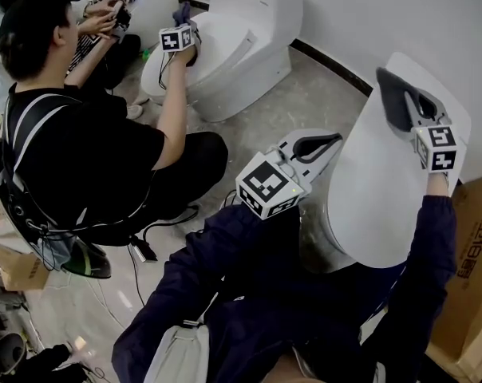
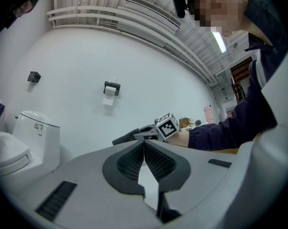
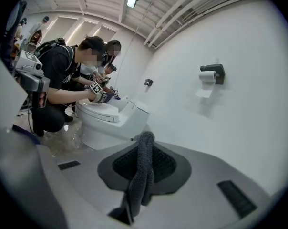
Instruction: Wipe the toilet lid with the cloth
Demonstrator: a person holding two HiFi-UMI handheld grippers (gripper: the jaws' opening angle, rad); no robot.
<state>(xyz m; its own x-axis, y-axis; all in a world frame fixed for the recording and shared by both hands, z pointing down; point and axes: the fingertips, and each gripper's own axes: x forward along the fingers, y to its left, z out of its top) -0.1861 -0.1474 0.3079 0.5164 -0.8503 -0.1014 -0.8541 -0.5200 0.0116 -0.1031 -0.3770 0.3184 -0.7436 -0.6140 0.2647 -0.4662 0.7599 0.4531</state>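
The white toilet lid [image 1: 377,190] fills the right side of the head view. My right gripper [image 1: 401,94] is at the lid's far upper part, shut on a dark grey cloth [image 1: 391,108] that lies against the lid. In the right gripper view the cloth [image 3: 141,175] hangs as a thick roll from between the jaws of the right gripper [image 3: 145,138]. My left gripper [image 1: 335,140] hovers beside the lid's left edge, shut with nothing in it. In the left gripper view, the left gripper [image 2: 144,144] has its pads touching at the tips, and the right gripper [image 2: 134,135] shows beyond them.
A second white toilet [image 1: 241,38] stands at the back, where a crouching person in black [image 1: 81,150] works on it with two other grippers [image 1: 177,38]. A cardboard box [image 1: 474,262] stands at the right. A toilet-paper holder [image 3: 211,74] hangs on the white wall.
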